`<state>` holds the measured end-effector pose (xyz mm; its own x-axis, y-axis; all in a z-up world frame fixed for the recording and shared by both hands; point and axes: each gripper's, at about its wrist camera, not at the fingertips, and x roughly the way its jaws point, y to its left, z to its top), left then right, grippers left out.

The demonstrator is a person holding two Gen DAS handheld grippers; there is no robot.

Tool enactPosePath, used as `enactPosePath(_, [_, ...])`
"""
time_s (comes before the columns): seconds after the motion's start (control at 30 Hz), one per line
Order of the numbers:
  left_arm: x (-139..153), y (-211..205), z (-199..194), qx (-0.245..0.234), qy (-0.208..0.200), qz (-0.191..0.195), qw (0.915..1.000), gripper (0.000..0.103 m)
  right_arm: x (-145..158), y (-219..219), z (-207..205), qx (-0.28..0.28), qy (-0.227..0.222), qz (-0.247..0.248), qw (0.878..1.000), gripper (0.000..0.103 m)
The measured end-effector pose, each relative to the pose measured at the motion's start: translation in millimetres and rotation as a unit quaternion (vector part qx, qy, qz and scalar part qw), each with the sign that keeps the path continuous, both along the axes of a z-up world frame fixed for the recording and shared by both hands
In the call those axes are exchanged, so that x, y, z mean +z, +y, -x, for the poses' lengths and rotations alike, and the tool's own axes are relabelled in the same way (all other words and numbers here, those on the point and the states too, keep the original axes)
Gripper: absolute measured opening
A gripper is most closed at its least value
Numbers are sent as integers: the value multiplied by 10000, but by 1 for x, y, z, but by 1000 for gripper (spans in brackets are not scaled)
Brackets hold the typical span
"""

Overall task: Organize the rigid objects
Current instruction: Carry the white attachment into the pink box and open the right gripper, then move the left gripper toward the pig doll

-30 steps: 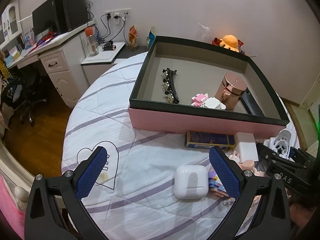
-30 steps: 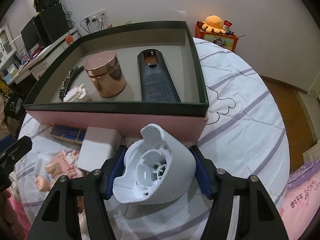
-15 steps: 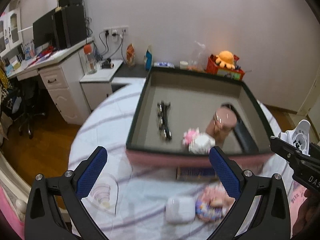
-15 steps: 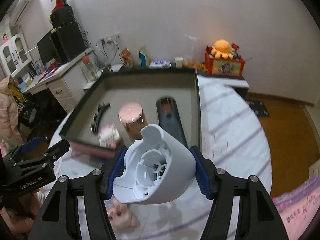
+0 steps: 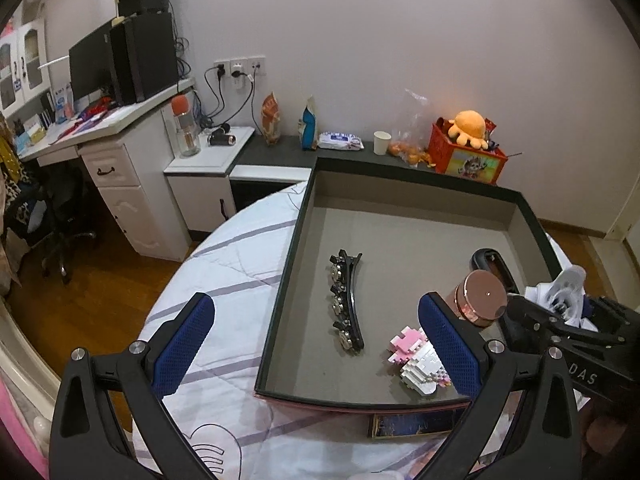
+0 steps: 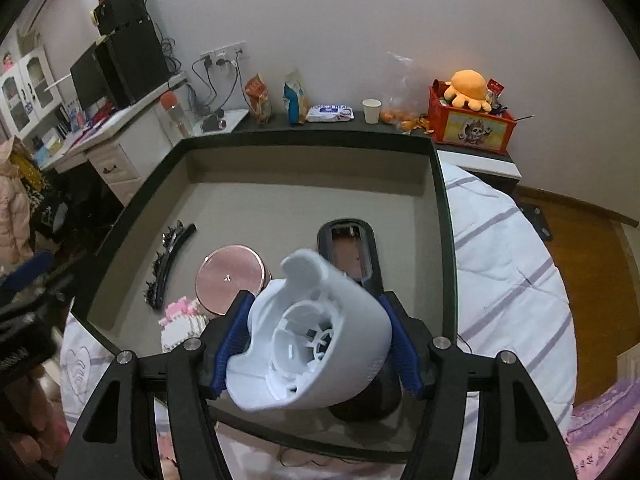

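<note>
My right gripper [image 6: 316, 344] is shut on a white plastic shell part [image 6: 312, 340] and holds it above the near right of the open box [image 6: 304, 184]. In the box lie a black hair clip [image 5: 347, 300], a rose-gold round tin [image 5: 478, 298], a pink and white block toy [image 5: 416, 356] and a black remote [image 6: 352, 252]. My left gripper [image 5: 320, 344] is open and empty, raised over the box's near left edge. The right gripper with the white part also shows in the left wrist view [image 5: 568, 308].
The box has a dark rim [image 5: 280, 296] and pink outer wall, on a round table with a white striped cloth [image 5: 224, 256]. A dark blue flat box [image 5: 416, 424] lies in front of it. A desk [image 5: 112, 148] and a shelf with a red toy box [image 5: 468, 156] stand behind.
Both grippers have risen and moved forward over the box. The white earbud case and the doll on the table have dropped out of the left wrist view. The right gripper still holds the white part.
</note>
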<state>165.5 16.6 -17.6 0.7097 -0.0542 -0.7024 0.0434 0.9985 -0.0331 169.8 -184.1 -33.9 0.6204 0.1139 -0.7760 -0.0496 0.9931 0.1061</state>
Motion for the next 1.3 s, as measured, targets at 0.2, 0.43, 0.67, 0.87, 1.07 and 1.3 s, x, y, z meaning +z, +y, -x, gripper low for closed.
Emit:
enactPosePath(0.2, [1,-3,6,-82,1,17,10000,103,-1,0,5,-51,10,170,9998,81])
enactPosePath(0.43, [13,0,30,-141,-135,58,9998,103,14,-6,34,-136,-196,-16,9997,89])
enactPosePath(0.67, [17,-3,62,-271,-97,95,9995,103,23,-14,82,-295,-298,-263,9988,103])
enactPosePath(0.87, [15,-6,92,-365,-36,75,9993,103,23,-23,122,-447,-278,-383,9979,103])
enactPosePath(1.07, [2,-7,118,-407,194,47,9990,103,9,-30,151,-540,-107,-479,9973,103])
enactPosePath(1.3, [-17,-9,143,-448,513,1,9977,103,3,-34,168,-593,-40,-539,9968,103])
